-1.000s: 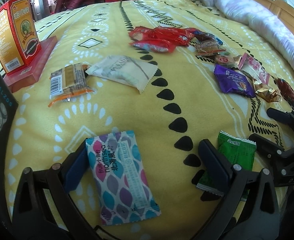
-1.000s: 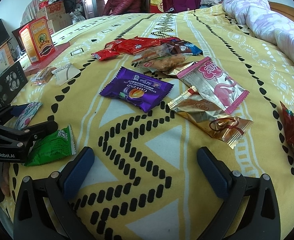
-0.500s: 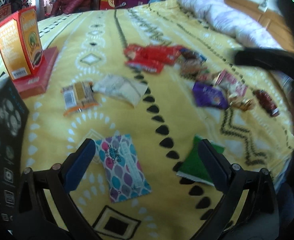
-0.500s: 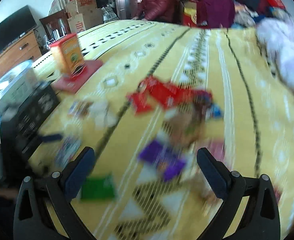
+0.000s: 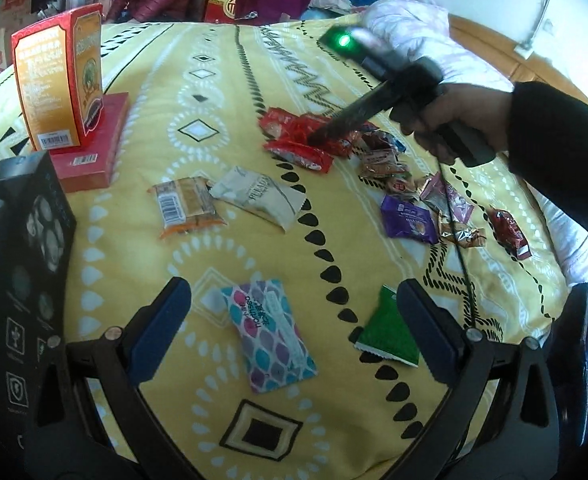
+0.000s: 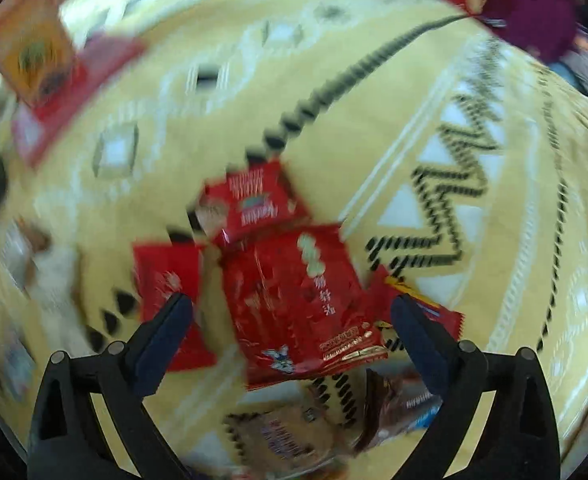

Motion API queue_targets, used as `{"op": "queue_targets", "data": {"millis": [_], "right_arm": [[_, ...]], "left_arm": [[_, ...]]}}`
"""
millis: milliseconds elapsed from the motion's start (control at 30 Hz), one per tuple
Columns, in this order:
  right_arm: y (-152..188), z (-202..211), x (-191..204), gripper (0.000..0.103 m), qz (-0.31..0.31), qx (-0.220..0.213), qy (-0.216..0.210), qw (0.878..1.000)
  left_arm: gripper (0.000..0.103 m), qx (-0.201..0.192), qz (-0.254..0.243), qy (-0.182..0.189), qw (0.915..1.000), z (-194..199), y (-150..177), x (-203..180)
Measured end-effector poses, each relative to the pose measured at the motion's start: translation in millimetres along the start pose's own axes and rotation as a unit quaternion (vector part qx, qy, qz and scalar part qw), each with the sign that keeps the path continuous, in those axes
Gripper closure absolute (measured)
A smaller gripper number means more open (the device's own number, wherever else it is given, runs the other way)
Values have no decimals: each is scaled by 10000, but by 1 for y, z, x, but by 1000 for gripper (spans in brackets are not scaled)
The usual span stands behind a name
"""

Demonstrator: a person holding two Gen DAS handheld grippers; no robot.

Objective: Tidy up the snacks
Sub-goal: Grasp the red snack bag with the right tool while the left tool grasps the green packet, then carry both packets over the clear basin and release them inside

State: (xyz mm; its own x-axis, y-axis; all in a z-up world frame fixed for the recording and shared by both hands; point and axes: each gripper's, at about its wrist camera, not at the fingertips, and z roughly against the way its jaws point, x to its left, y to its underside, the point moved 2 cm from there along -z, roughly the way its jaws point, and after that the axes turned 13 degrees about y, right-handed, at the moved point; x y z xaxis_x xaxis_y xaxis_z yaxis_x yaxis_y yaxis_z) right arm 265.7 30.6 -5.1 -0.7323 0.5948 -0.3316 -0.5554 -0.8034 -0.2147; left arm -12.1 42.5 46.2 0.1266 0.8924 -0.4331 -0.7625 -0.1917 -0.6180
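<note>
Bedspread (image 6: 374, 92): red packet (image 6: 298, 300) between jaws.

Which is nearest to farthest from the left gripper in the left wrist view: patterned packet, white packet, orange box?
From the left gripper, which is open:
1. Patterned packet, lying between the fingers, slightly right of centre.
2. White packet, mid-bed, beyond it.
3. Orange box, far left, standing upright on a flat red box.
</note>
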Motion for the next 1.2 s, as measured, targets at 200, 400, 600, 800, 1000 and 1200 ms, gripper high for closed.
{"op": "queue_targets", "data": {"millis": [200,400,600,800,1000,1200], "right_arm": [[13,-7,5,25,-563,-189,-149,9981],[71,92,-5,25,-1695,-1267,-417,9765],[160,160,-16,25,-3002,-1739,-771,9347],[234,168,-8,25,-3623,-1647,-780,9141],[259,178,-8,25,-3806,-1811,-592,9049],[221,220,1,25,-3423,-2221,-635,9108]], "left_arm": [[1,-16,-25,6,10000,1,-2,-4],[0,186,-580,896,9941,-3,3,-38],[2,1143,-1159,1152,9799,-60,20,-68],[51,1463,-1364,647,9777,-87,33,-66],[58,1049,-1373,383,9842,-60,18,-75],[58,-286,-1072,-218,9936,45,-41,-66]]}}
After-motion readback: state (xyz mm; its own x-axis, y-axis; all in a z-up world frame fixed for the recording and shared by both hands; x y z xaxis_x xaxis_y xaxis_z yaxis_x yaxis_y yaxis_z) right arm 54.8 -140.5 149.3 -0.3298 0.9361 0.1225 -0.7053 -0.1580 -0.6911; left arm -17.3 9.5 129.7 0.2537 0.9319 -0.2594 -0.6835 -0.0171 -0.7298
